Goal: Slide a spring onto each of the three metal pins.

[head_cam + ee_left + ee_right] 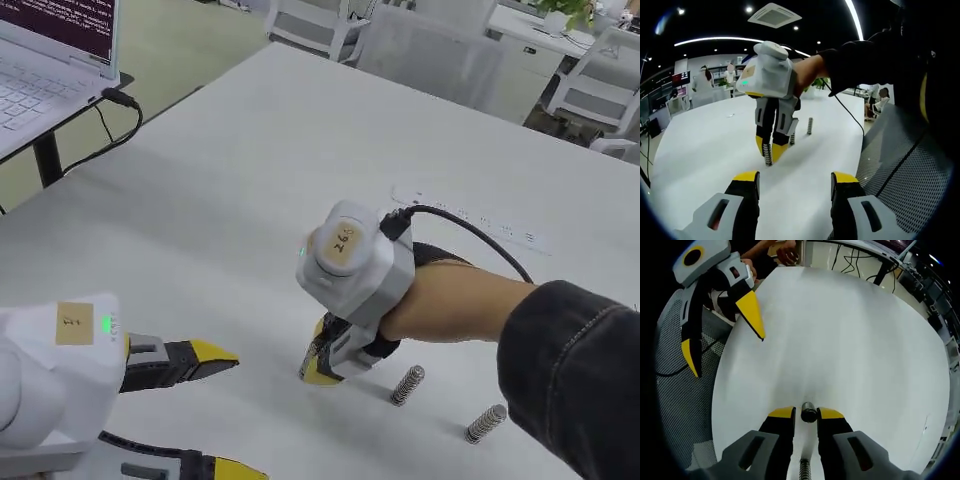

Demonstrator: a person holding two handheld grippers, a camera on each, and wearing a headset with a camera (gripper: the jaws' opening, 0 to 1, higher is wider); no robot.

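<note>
My right gripper (322, 374) points down at the white table (250, 180), its jaws shut on an upright pin with a spring (768, 154). In the right gripper view the pin's round metal end (809, 412) sits between the yellow tips of the right gripper (807, 414). Two more spring-wrapped pins stand to its right, a nearer one (407, 385) and a farther one (486, 423). My left gripper (235, 415) hovers open at the lower left with nothing between its jaws. From the left gripper (795, 182), the right gripper (771, 147) is straight ahead.
A laptop (50, 50) with a black cable (115, 108) sits on a stand at the far left. A white power strip (470, 215) lies on the table behind my right hand. Chairs (430, 45) line the far edge. A mesh chair (910, 165) stands beside the table.
</note>
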